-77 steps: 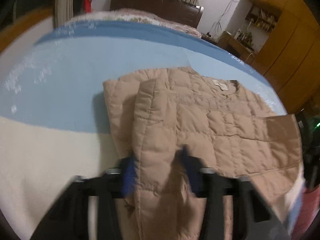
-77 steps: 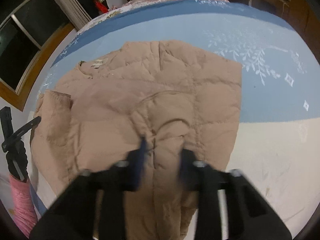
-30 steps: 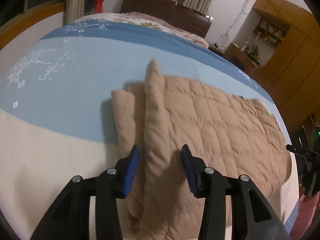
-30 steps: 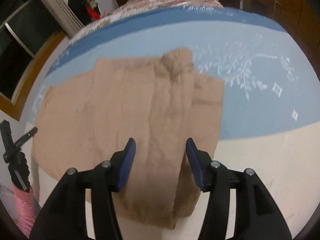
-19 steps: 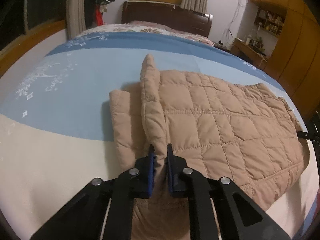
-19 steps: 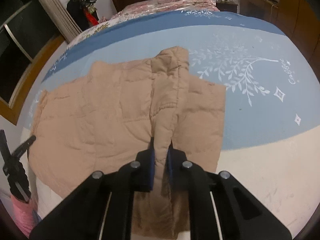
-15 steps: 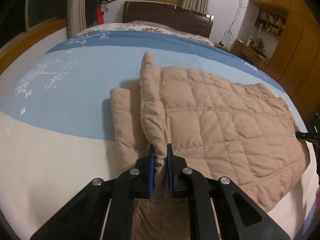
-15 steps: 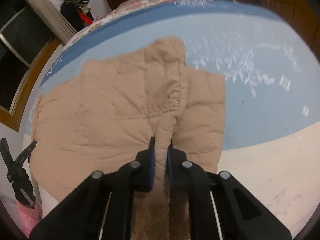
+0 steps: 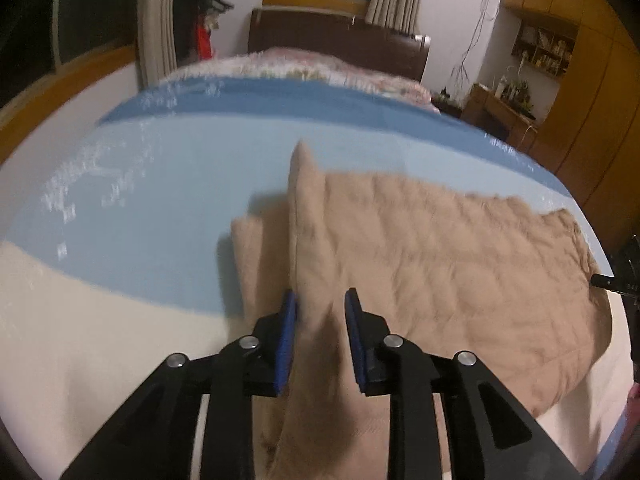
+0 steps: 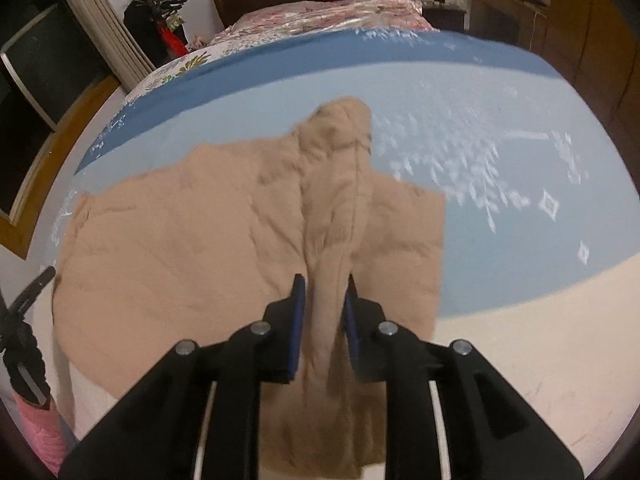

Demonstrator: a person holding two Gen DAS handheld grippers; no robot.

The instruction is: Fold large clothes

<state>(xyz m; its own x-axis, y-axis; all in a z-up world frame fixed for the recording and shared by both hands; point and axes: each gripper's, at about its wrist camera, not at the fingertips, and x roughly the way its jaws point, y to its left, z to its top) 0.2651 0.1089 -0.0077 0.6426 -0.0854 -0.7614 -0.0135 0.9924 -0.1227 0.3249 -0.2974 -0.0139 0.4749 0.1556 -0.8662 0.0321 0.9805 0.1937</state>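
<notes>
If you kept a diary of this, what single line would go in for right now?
step: folding jacket on bed | left gripper: open, straddling raised fold | right gripper: open, straddling raised fold | jacket: lying down

Matt tan quilted padded-cloth jacket [image 9: 420,240] lies on a soft blue-and-cream printed cloth bedspread [image 9: 160,184]; glossy dark wooden headboard [image 9: 336,44] at twelve o'clock.

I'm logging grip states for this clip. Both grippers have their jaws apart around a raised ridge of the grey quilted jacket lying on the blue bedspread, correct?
One detail is wrong: the quilted jacket is tan, not grey, as both wrist views show. The rest holds: the left gripper and right gripper each have jaws apart around a raised ridge of it on the light blue bedspread.
</notes>
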